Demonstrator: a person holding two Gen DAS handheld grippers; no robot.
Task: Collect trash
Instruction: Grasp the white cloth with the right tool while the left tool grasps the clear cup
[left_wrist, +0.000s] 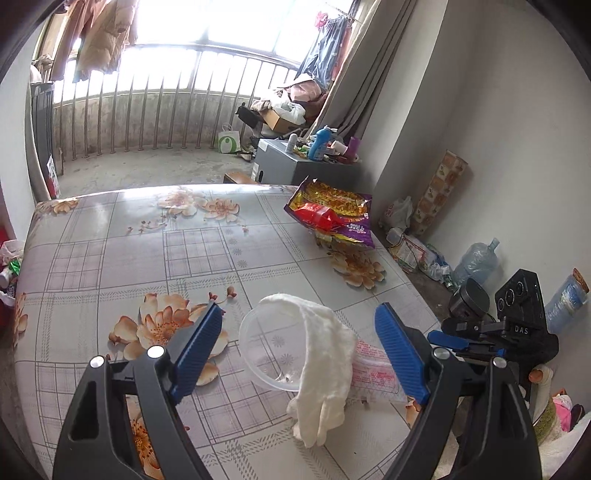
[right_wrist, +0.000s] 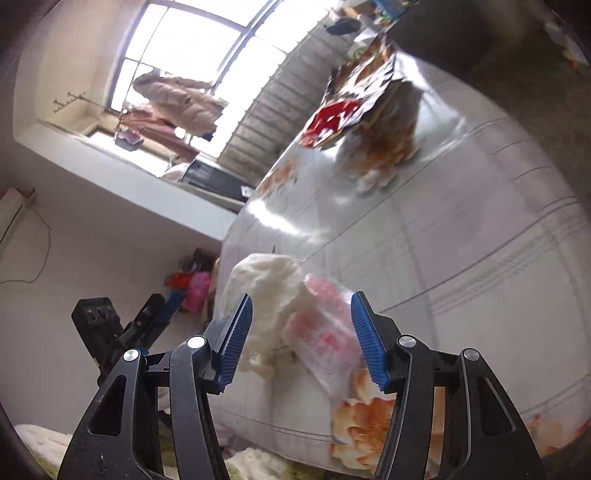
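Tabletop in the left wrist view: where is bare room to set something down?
The table is bare left of the snack bag, back to the far edge. Crowded near: tissue, clear bowl and printed wrapper between the left gripper fingers.

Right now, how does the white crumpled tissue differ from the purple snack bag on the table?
The white tissue is plain, soft and matte; the purple snack bag is shiny foil printed in red and gold. The tissue lies draped over a clear plastic lid, between the fingers of the open left gripper; the snack bag lies torn open nearer the table's far edge, away from both grippers. Both rest on the floral tablecloth, and neither is held.
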